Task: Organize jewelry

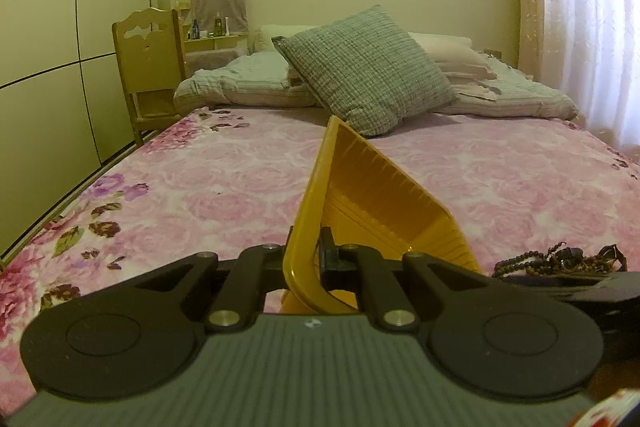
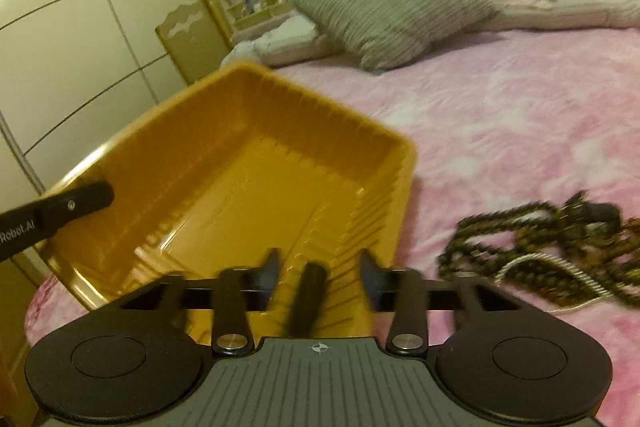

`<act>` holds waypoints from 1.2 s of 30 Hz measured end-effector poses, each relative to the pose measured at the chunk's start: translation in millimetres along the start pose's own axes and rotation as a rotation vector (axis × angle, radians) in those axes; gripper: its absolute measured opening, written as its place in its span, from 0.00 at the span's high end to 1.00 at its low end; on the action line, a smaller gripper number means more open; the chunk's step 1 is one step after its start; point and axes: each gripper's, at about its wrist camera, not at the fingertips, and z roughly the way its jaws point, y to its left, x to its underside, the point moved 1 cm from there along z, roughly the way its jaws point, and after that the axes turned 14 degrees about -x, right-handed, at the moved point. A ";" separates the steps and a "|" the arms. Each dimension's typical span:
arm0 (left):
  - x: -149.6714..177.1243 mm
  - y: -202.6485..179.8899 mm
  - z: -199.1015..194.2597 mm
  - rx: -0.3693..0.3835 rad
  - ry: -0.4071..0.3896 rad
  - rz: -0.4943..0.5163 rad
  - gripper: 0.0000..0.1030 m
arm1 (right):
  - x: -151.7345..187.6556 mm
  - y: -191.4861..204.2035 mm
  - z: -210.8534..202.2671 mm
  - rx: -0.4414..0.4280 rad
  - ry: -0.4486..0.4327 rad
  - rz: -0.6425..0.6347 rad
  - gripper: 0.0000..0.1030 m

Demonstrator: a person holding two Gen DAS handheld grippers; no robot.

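- Far left, our left gripper (image 1: 306,259) has its fingers pinched tight on the near rim of the yellow tray (image 1: 360,187), which is tipped up over the pink floral bedspread (image 1: 200,187).
- From the right wrist view we see that same tray (image 2: 240,163) from above, and it looks bare inside.
- Our right gripper (image 2: 318,271) has its fingers spread wide with nothing clamped; a dark stubby piece (image 2: 308,299) sits between them over the tray's edge, too smeared to identify, and we can't tell if it is loose.
- Rightmost, the jewelry pile (image 2: 552,251), beaded strands in a tangle, lies on the bedspread just beside the tray, not in it.
- Risks, as we judge them: a rim-only pinch could let the tilted tray slip or swing; and pulling one strand could drag the whole knot along.
- Hard to read: motion blur hides how many necklaces there are, and the left view cuts the pile (image 1: 560,261) off behind our right gripper.
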 end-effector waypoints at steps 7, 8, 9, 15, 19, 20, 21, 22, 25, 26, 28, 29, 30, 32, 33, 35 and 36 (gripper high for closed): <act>-0.1 -1.4 -0.6 -0.004 0.001 0.000 0.93 | 2.4 -28.9 -48.9 0.167 -0.107 0.017 0.47; -0.3 -1.4 -0.7 -0.006 0.003 -0.001 0.93 | 4.3 -37.5 -57.2 0.203 -0.116 0.031 0.47; -0.2 -1.2 -0.5 -0.009 0.005 -0.001 0.94 | 6.2 -45.9 -64.5 0.235 -0.121 0.044 0.47; 0.0 0.3 -0.7 -0.018 0.015 -0.006 0.94 | 18.5 -99.2 -108.2 0.439 -0.122 0.096 0.47; -0.7 0.5 0.0 -0.021 0.022 -0.006 0.94 | 19.4 -123.9 -124.6 0.522 -0.118 0.105 0.47; -1.1 -0.3 0.1 -0.022 0.022 -0.004 0.94 | 19.2 -129.4 -126.8 0.530 -0.122 0.110 0.47; -1.0 -0.2 0.2 -0.023 0.022 -0.003 0.94 | 17.4 -134.5 -127.7 0.533 -0.125 0.116 0.47; -1.0 -0.6 0.0 -0.023 0.021 -0.002 0.94 | 15.6 -139.1 -128.8 0.533 -0.128 0.122 0.47; -1.3 -0.8 0.4 -0.026 0.024 0.001 0.94 | 10.0 -151.2 -124.8 0.511 -0.137 0.160 0.47; -1.5 -1.2 0.4 -0.026 0.025 0.002 0.94 | 8.4 -154.0 -124.3 0.505 -0.140 0.170 0.47; -1.9 -2.1 0.5 -0.028 0.028 0.006 0.94 | 5.9 -159.1 -121.4 0.497 -0.135 0.192 0.47; -2.3 -2.3 0.8 -0.028 0.029 0.007 0.94 | 5.5 -161.9 -120.1 0.493 -0.133 0.207 0.47; -2.5 -2.4 0.9 -0.028 0.029 0.008 0.94 | 5.4 -165.2 -119.0 0.488 -0.132 0.230 0.47; -2.7 -2.8 1.1 -0.029 0.029 0.011 0.94 | 5.2 -169.6 -118.1 0.480 -0.135 0.264 0.47; -2.8 -2.7 1.0 -0.029 0.029 0.009 0.94 | 5.1 -170.9 -117.8 0.474 -0.141 0.282 0.47; -2.9 -3.0 0.9 -0.029 0.029 0.007 0.94 | 5.4 -173.4 -119.4 0.448 -0.157 0.317 0.60; -3.0 -3.2 1.0 -0.029 0.030 0.007 0.94 | 5.0 -174.6 -120.2 0.442 -0.161 0.330 0.69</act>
